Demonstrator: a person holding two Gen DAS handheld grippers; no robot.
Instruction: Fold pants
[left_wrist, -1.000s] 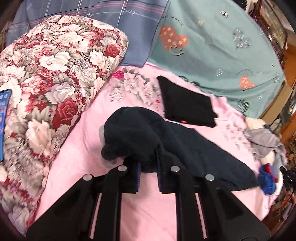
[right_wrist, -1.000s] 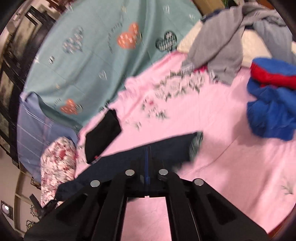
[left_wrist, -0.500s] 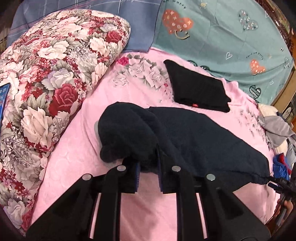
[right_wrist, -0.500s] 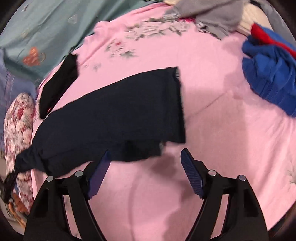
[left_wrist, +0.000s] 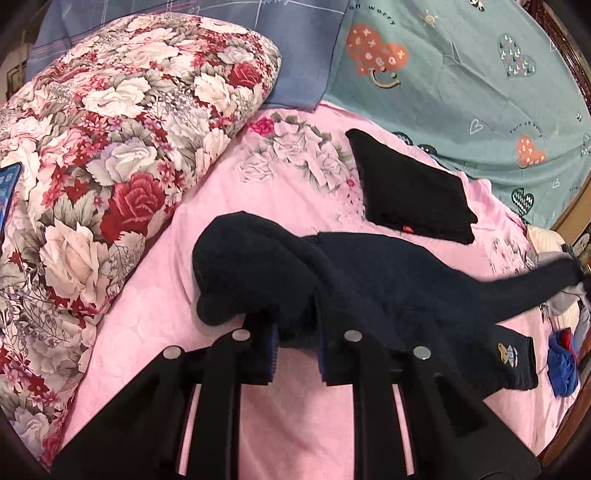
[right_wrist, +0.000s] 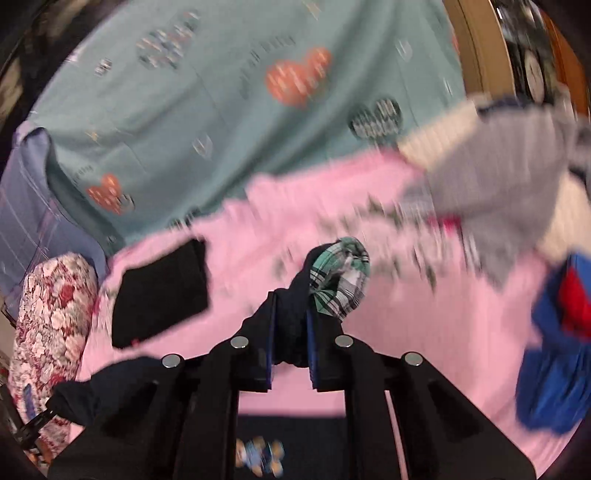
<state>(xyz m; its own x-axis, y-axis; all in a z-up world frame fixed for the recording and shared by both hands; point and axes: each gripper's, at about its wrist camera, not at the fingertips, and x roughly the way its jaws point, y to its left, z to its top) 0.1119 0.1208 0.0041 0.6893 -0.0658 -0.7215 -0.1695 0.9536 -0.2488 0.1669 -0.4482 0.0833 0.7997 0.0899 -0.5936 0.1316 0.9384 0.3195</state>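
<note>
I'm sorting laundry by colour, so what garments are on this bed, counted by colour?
Dark navy: 1, the pants held by both grippers
Black: 1, folded garment
Grey: 1, crumpled garment
Blue with red: 1, crumpled garment
Total: 4

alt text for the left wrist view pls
The left gripper is clamped on bunched dark navy pants stretched across a pink bedsheet. A floral quilt lies left, a folded black garment behind.

navy pants (left_wrist: 388, 291), pink floral sheet (left_wrist: 229, 206)
</note>
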